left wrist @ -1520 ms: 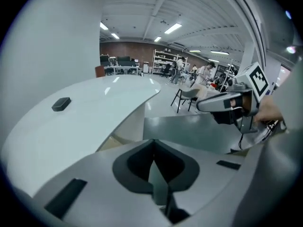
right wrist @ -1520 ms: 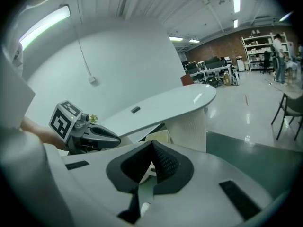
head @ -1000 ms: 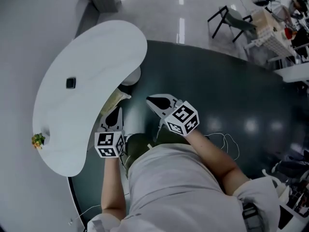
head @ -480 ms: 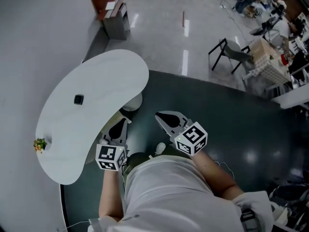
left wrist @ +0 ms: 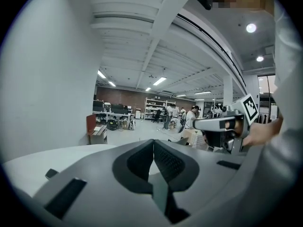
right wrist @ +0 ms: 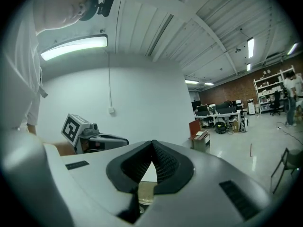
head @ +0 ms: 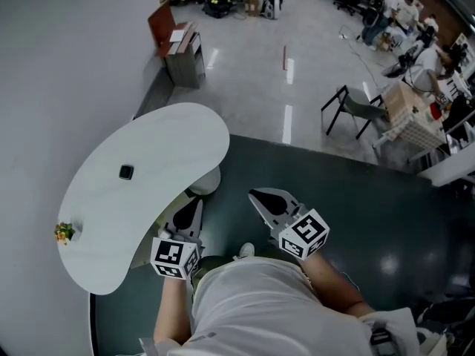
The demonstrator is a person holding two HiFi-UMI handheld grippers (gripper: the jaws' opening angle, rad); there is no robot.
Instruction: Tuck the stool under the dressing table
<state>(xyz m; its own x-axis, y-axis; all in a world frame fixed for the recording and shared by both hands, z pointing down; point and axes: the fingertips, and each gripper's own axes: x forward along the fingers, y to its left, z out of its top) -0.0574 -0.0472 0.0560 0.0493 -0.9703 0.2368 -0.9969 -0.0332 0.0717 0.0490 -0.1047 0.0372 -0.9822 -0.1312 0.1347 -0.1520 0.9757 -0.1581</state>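
Holding both pairs of tongs pinched shut on nothing: left tongs (head: 193, 206) just off the near right edge of the white kidney-shaped tabletop (head: 148, 154), right tongs (head: 260, 197) further right above the dark green round floor mat (head: 334, 199), both roughly level and touching nothing. Looking along the right tongs, shows a pale tan patch low beneath the tabletop's white edge, judged to be the pale tan padded stool (right wrist: 144, 193), already mostly under the tabletop and almost wholly hidden from the head view. Resting on the tabletop's left part, well apart: a small black square object (head: 126, 172) and a tiny yellow-green ornament (head: 63, 233). Judged all but done, with at most a last nudge left. Probably light enough to slide over the mat, stiff in the frame, soft and yielding in the cushion, and liable to tip if shoved high. Best taken low at the seat rim or a leg, one pair of tongs on each side, and pushed evenly, since cushion fabric alone looks too soft to grip. Worth minding the round white base (head: 204, 180) under the tabletop's far end.
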